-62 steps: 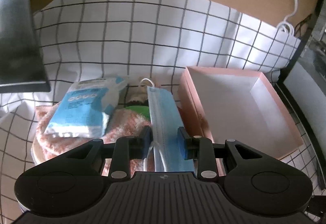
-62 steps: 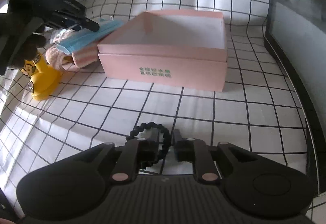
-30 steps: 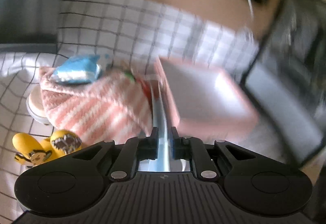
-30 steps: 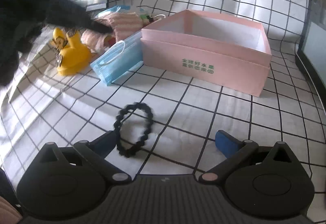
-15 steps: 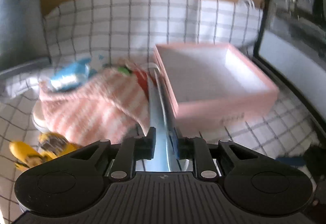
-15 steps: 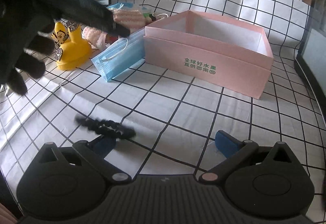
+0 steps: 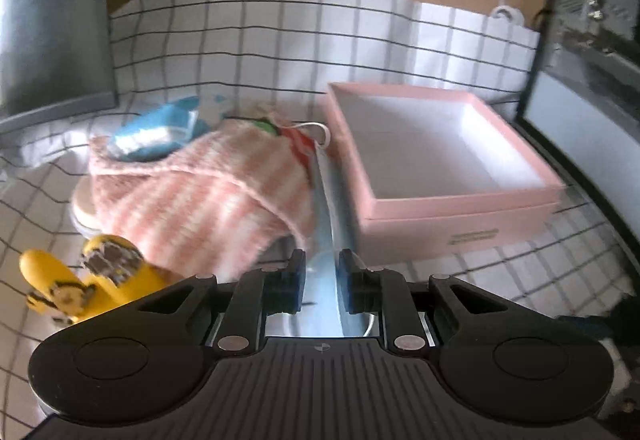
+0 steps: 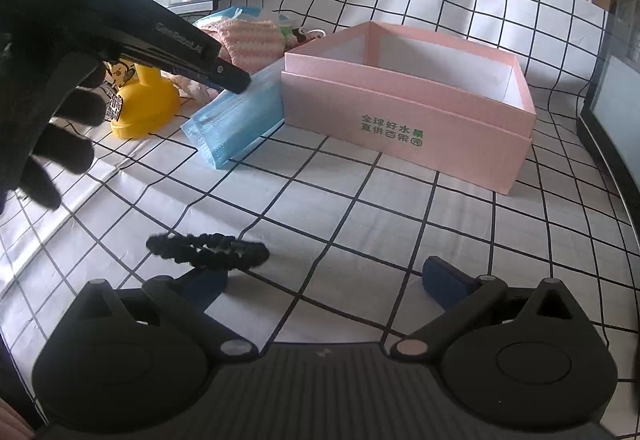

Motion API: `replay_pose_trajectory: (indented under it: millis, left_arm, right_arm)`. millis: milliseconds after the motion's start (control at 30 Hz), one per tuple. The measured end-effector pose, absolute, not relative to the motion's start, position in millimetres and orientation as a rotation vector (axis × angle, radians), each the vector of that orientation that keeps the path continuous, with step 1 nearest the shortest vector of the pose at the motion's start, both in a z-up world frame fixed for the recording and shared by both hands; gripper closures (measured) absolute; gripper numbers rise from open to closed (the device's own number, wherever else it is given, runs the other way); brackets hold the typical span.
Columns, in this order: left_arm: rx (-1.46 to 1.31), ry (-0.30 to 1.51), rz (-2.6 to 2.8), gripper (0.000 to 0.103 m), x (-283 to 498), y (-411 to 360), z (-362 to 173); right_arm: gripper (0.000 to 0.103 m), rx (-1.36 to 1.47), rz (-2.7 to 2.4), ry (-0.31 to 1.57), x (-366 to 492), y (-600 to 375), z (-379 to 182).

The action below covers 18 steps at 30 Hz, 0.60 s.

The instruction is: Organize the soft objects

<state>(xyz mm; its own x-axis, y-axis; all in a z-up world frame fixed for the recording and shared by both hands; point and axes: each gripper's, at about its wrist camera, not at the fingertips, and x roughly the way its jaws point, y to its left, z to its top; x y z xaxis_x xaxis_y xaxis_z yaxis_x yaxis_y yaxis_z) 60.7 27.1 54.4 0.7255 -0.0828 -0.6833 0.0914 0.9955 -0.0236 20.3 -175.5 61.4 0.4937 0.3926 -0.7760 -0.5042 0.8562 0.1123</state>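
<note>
The left claw (image 7: 319, 280) had a blue face mask (image 7: 326, 224) running between its narrowly set fingers; whether the pads actually pressed on the mask could not be told from the frames. Seen from the right wrist, that left claw (image 8: 234, 79) was held by a black-gloved hand (image 8: 48, 79), with its tip on the far end of the mask (image 8: 236, 115), whose near end rested on the checked cloth (image 8: 360, 224) covering the tabletop. The mask lay just left of the pink box (image 8: 408, 107) (open-topped, white inside, with nothing visible in it). Left of the mask, a pink-and-white striped knit (image 7: 200, 195) was heaped with a blue packet (image 7: 156, 135) on its far side, and a yellow duck toy (image 8: 140, 99) stood near it.

The right claw (image 8: 324, 278) stood wide open over the cloth with nothing between its fingers. A black hair tie (image 8: 208, 250) lay flattened on the cloth just beyond its left finger, well apart from the box.
</note>
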Motion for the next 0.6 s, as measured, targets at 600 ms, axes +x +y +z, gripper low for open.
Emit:
replay_pose_trajectory:
  millis: [600]
  left_arm:
    - [-0.142, 0.863, -0.198, 0.086, 110, 35, 23]
  right_arm:
    - [0.0, -0.136, 0.546, 0.902, 19, -175, 61]
